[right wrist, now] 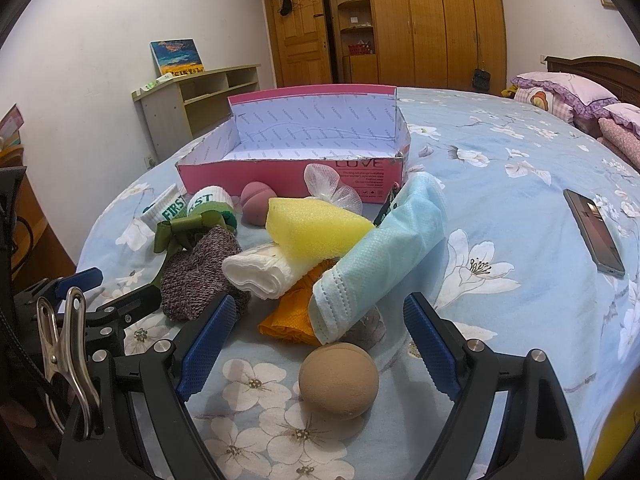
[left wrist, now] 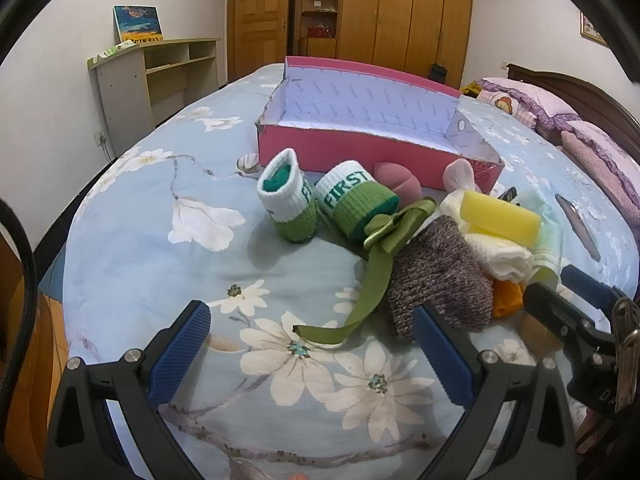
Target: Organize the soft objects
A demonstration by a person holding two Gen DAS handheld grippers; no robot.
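Observation:
A pile of soft things lies on the bed in front of an empty pink box (left wrist: 360, 152) (right wrist: 280, 176). It holds two white-and-green "FIRST" wristbands (left wrist: 292, 200) (left wrist: 356, 204), a green ribbon bow (left wrist: 380, 236), a grey knit piece (left wrist: 440, 284) (right wrist: 200, 276), a yellow sponge (right wrist: 316, 232) (left wrist: 500, 216), a white folded cloth (right wrist: 260, 276), a blue face mask (right wrist: 384, 256), an orange cloth (right wrist: 292, 312), a pink puff (right wrist: 256, 204) and a tan ball (right wrist: 338, 380). My left gripper (left wrist: 312, 320) is open and empty in front of the ribbon. My right gripper (right wrist: 320, 312) is open around the mask's near end, above the ball.
The bed has a blue floral cover (left wrist: 160, 240). A phone (right wrist: 596, 232) lies on it to the right. Pink pillows (right wrist: 560, 92) sit at the head of the bed. A low shelf (right wrist: 192, 104) stands by the left wall; wooden wardrobes (right wrist: 420, 20) stand behind.

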